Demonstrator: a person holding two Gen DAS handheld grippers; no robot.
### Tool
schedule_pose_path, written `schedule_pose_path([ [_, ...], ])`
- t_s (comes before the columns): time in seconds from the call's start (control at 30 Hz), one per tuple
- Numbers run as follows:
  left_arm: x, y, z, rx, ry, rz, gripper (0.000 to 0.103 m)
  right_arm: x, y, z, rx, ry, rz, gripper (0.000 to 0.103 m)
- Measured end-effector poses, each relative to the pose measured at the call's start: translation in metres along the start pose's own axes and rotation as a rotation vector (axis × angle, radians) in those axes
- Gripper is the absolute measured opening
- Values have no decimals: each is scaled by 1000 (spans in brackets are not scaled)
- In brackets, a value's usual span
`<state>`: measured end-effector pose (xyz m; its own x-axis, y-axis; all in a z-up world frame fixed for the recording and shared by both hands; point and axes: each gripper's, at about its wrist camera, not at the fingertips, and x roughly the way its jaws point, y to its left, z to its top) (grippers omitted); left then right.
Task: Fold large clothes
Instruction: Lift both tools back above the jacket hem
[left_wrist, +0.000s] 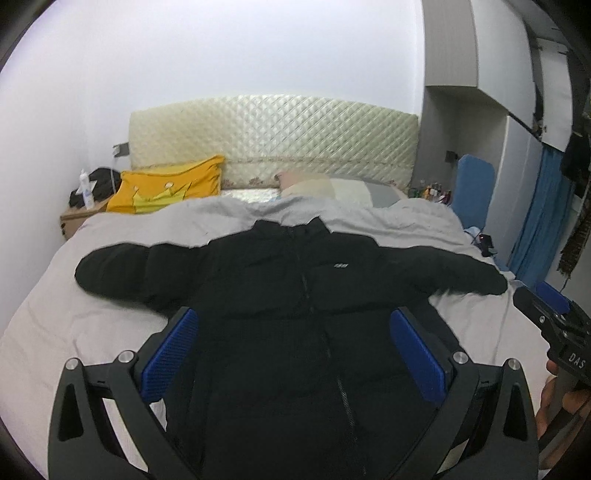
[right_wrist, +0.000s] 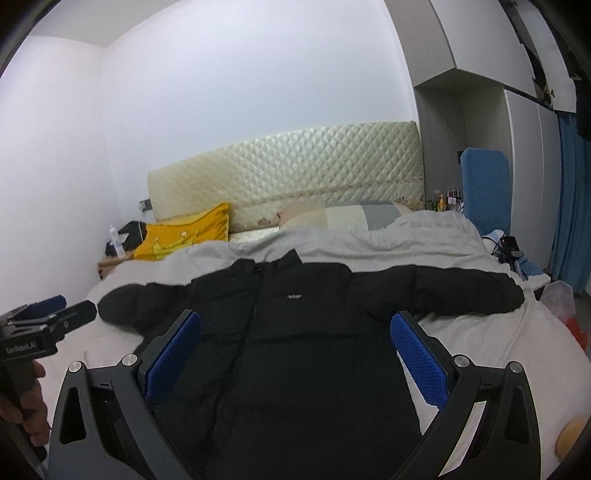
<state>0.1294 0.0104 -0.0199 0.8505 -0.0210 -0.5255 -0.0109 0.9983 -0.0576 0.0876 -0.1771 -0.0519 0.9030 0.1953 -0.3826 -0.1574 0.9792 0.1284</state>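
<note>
Black padded zip-front jacket laid flat, front up, on grey-sheeted bed, sleeves spread from frame left to frame right, collar toward quilted cream headboard, hem nearest both tools. Left gripper and right gripper both spread wide, holding nothing, poised above lower body. Left sleeve cuff lies at centre left, right cuff at centre right; bare sheet beyond each cuff judged ample for folding inward.

Bare duvet flanks jacket; pillows beyond
</note>
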Motion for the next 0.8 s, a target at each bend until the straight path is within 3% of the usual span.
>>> schedule_pose_path([
  [0.37, 22, 16, -23, -37, 55, 54, 103, 23, 4, -28, -43, 68, 4, 103],
  [0.57, 32, 16, -29, -21, 69, 57, 103, 31, -11, -22, -53, 56, -60, 103],
  [0.8, 35, 14, -33, -15, 67, 44, 103, 29, -55, 2, -15, -12, -152, 103],
])
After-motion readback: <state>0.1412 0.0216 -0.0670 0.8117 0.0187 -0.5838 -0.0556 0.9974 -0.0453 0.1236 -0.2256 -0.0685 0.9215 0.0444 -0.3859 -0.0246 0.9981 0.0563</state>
